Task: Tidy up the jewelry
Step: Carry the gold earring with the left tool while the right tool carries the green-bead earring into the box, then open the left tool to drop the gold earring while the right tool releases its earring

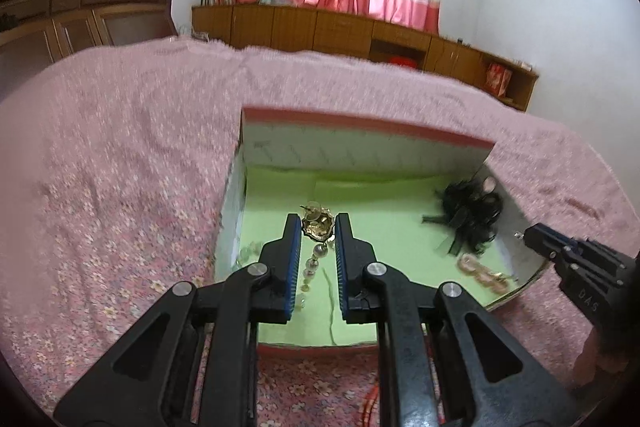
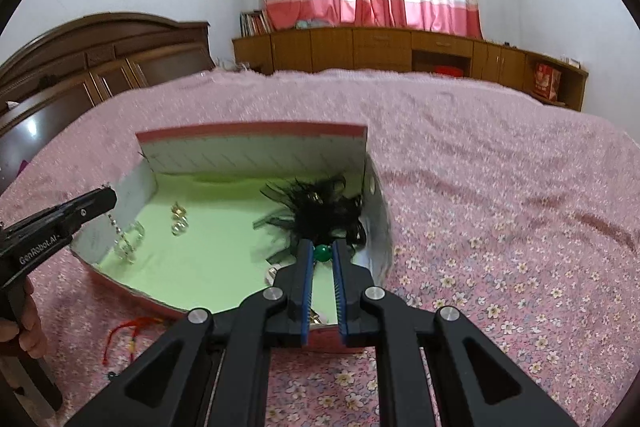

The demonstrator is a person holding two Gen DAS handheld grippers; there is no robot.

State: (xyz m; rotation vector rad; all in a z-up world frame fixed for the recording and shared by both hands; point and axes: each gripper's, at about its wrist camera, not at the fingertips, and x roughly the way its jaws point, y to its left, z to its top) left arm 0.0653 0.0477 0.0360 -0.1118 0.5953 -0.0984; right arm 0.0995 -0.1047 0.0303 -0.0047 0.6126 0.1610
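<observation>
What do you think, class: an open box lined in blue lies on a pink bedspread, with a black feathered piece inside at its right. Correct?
No: the lining of the box is light green, not blue, as the left wrist view shows. The rest holds: it lies open on the pink bedspread, black feathered piece inside at its right.

Your left black two-finger gripper with blue pads (image 1: 318, 223) tilts downward, jaws nipped on a gold brooch (image 1: 317, 225); your right gripper (image 2: 322, 253) likewise pinches a green bead (image 2: 322, 253).
</observation>
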